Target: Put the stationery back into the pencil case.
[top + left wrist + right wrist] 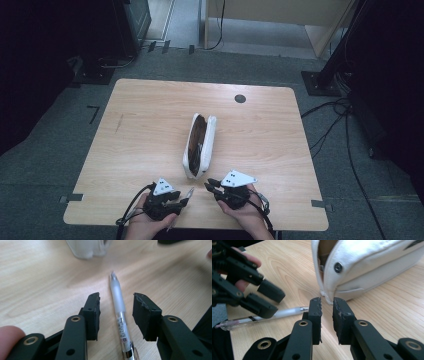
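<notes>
1. Table (150, 115), one, is the largest thing: a wooden top bearing everything in play, with a dark round cap (240, 98) near its far edge.
2. Pencil case (200, 145), one, white, lies lengthwise at mid-table with its zip open and its dark inside showing, probably so a pen can go in or come out; its near end points between the two hands.
3. Grippers, two, sit at the near edge, one in each hand. The left gripper (116, 312) has its jaws apart, straddling the pen without pressing it: a gap shows on both sides. That looks like lining up for a pinch along the barrel. The right gripper (327, 315) points at the case's near corner; its jaws stand a narrow slit apart with nothing between them, likely waiting to steady the case.
4. Pen (121, 320), one, clear-barrelled with a frosted grip, lies flat on the table just short of the case, tip toward it.
</notes>
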A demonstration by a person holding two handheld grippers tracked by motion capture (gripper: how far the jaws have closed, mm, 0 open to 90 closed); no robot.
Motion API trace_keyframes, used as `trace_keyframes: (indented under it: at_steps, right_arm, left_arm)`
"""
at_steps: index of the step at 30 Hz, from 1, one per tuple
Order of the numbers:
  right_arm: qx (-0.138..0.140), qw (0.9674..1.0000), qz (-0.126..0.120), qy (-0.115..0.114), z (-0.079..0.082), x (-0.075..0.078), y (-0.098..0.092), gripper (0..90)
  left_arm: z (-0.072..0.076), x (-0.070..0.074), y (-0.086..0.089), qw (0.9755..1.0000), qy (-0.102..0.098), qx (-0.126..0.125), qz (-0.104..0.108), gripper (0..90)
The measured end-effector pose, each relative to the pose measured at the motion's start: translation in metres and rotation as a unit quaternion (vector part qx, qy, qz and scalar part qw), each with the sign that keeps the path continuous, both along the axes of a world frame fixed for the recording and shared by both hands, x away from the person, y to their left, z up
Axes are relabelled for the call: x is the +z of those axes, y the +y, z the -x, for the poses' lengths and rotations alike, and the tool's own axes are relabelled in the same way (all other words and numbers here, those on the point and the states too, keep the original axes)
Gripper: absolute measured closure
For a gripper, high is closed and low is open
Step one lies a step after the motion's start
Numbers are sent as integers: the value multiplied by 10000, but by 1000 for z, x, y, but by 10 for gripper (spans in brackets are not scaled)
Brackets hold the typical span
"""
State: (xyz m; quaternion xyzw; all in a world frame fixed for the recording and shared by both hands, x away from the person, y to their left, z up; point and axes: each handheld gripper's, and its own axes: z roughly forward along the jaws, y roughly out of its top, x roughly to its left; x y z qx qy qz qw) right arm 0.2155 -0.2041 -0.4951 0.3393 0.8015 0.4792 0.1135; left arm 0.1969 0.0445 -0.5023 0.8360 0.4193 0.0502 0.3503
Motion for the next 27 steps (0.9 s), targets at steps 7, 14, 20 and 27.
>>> trace_keyframes:
  at_steps: [7,14,20,27]
  right_arm:
    - [-231,9997,19,-33,-2,-1,-11,768]
    - [-451,9989,45,-91,-4,-2,-24,744]
    - [-656,9978,52,-121,-5,-1,-34,648]
    - [-1257,9919,167,-33,-10,-3,-56,458]
  left_arm:
    - [4,0,-16,9985,-271,-10,-484,772]
    - [6,-1,-19,9966,-501,41,-657,809]
    - [2,1,-13,9969,-509,94,-587,812]
    - [-6,14,1,9973,-586,298,-320,812]
